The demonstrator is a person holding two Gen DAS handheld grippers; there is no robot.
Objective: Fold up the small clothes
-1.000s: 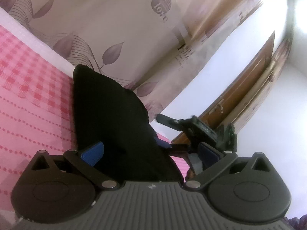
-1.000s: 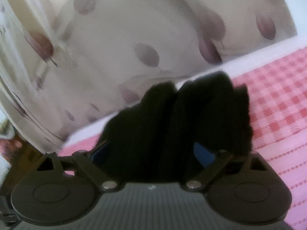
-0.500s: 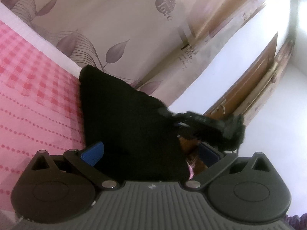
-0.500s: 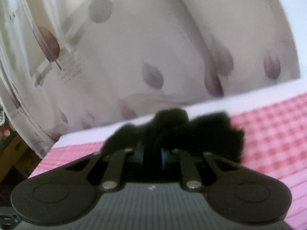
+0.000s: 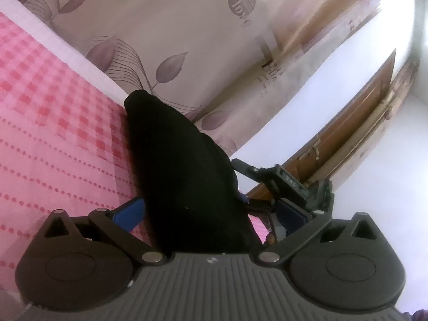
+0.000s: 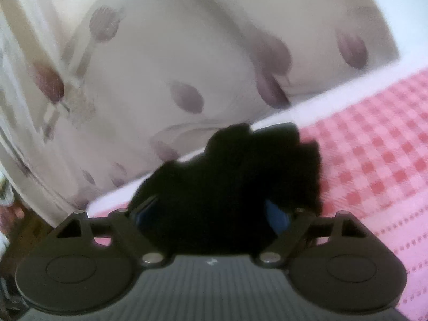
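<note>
A black garment lies bunched on the pink checked bedsheet, close to the sheet's far edge. My left gripper is open wide, its blue pads standing off either side of the cloth without pressing it. In the right wrist view the same garment fills the gap of my right gripper. Those jaws are opening and the blue pads have come off the fabric. The right tool's black body shows just beyond the garment in the left wrist view.
A pale curtain with purple leaf print hangs right behind the bed's white edge. A wooden door and a white wall stand to the right. Pink sheet stretches to the right of the garment.
The right jaws went from wide open to pinched on the cloth, and have now spread again, with the garment loose between them. The left gripper has stayed open and in place.
</note>
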